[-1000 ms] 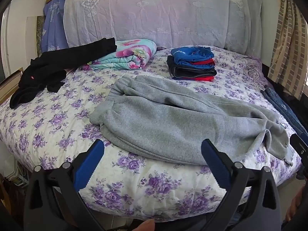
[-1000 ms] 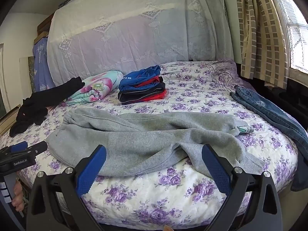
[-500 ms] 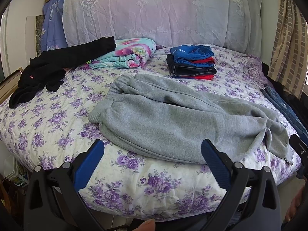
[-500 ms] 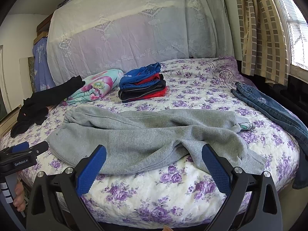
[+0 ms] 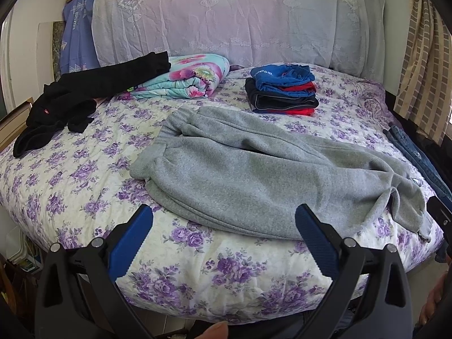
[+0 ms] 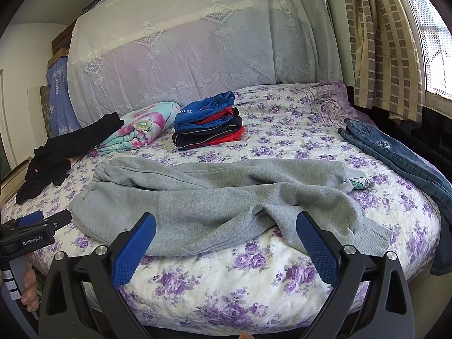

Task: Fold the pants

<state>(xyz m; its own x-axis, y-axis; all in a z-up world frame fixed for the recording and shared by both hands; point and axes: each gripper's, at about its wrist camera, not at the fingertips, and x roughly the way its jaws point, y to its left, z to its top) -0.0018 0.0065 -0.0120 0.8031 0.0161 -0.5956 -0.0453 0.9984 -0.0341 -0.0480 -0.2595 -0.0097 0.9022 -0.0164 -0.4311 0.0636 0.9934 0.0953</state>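
While both tools (image 5: 223,237) (image 6: 226,240) gape wide and empty, the soft, limp grey pants (image 5: 268,175) look best pinched at waistband and cuffs.

Left gripper (image 5: 223,240) and right gripper (image 6: 224,243): black plastic frames with silver screws and blue ridged jaws. The left one's side carries white "GenRobot.AI" lettering and a striped handle.
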